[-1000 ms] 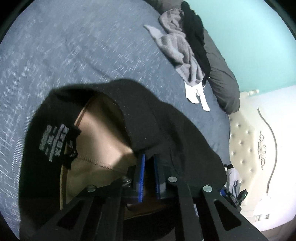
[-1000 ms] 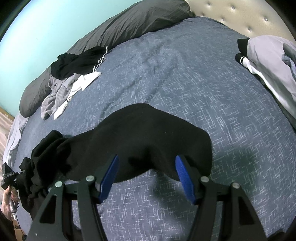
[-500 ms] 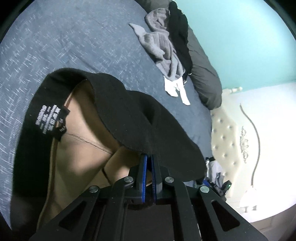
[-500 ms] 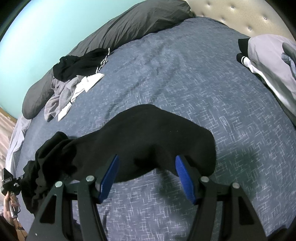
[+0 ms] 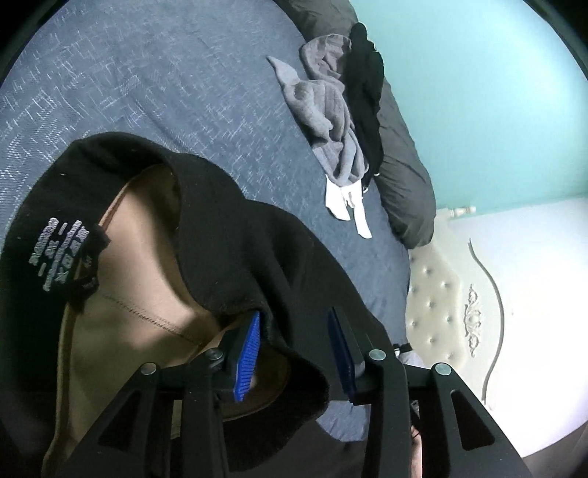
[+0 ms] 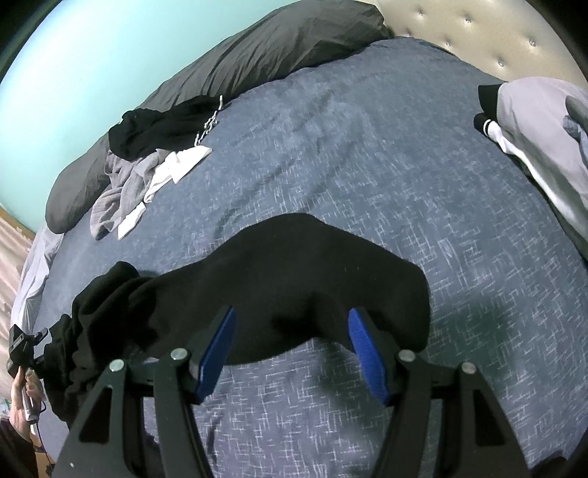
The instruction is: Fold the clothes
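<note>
**Both grippers open over black garment on bed**

Nearest me: my left gripper point(image 5: 294, 342), blue pads apart, with a fold of the black garment point(image 5: 235, 257) sagging between them. Cloth drapes over and past the pads; neither pad presses it, so I read it as loose, not clamped. Garment's waistband is open toward the camera, tan lining point(image 5: 139, 294) and a printed label point(image 5: 62, 257) showing. That exposed inside suggests the top layer is lifted or rolled back here, not lying flat.

My right gripper point(image 6: 290, 349): pads wide apart, holding nothing, hovering just off the near edge of the same garment, whose other end lies fairly flat in a hump on the blue bedspread point(image 6: 367, 176). Its left part is bunched and runs toward the bed edge, where a hand point(image 6: 25, 389) grips a handle. Placement makes sense: one gripper at each end, so the piece can be spread or folded lengthwise.

Fits either a release after laying it down or lining up for a new pinch; can't settle which. Garment isn't neatly folded now.

Farther out: a crumpled pile, grey cloth point(image 5: 327, 110), black item point(image 5: 364, 81), white piece point(image 5: 341, 198), against the dark pillow point(image 5: 400, 176). Right side: light grey clothing point(image 6: 540, 128) stacked near the tufted headboard point(image 6: 477, 29). Teal wall point(image 5: 477, 92) behind.
</note>
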`<state>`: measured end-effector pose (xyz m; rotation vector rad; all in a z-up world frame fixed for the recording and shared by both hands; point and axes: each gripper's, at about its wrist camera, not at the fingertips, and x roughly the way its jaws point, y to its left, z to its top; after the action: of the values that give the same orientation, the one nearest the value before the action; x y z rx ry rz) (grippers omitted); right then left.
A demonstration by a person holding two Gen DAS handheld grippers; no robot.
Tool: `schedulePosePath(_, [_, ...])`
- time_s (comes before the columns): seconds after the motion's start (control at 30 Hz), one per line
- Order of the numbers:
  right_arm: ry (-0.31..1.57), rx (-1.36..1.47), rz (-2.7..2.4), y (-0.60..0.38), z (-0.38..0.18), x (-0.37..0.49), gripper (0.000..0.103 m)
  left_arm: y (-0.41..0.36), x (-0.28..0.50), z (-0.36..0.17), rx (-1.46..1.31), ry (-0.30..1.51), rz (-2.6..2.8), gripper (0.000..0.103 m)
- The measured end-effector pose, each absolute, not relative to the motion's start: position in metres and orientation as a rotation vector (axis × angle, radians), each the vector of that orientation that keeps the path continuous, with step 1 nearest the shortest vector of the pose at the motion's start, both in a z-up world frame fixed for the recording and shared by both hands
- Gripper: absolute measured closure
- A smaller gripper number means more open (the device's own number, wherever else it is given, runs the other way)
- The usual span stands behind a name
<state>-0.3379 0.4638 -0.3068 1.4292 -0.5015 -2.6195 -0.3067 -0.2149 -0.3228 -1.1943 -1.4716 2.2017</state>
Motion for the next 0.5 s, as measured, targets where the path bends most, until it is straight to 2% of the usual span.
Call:
schedulePosePath(0.03, [-0.501,1.432,-2.618,0.463,-0.308,-0.338,0.038,-0.215,-0.307,-0.322,-1.205,-1.457,2.211,0.065])
schedulePosePath(0.07, [-0.497,1.433,-2.616,0.462,-0.309,-0.338,0.038,-0.214,-0.308,-0.321,-1.219,-1.439,2.222,0.072])
schedulePosePath(0.1, [-0.494,1.434,-2.615,0.461,-0.309,-0.338,0.038,-0.214,-0.308,-0.319,-1.233,-1.421,2.232,0.084])
schedulePosePath(0.17, [-0.490,1.433,-2.615,0.461,-0.310,-0.338,0.038,-0.214,-0.308,-0.317,-1.260,-1.384,2.253,0.095])
schedulePosePath(0.3, [-0.499,1.429,-2.619,0.461,-0.309,-0.338,0.038,-0.214,-0.308,-0.312,-1.314,-1.309,2.300,0.100])
schedulePosePath(0.5, [-0.503,1.416,-2.617,0.462,-0.306,-0.338,0.038,-0.240,-0.301,-0.285,-1.332,-1.218,2.428,0.100])
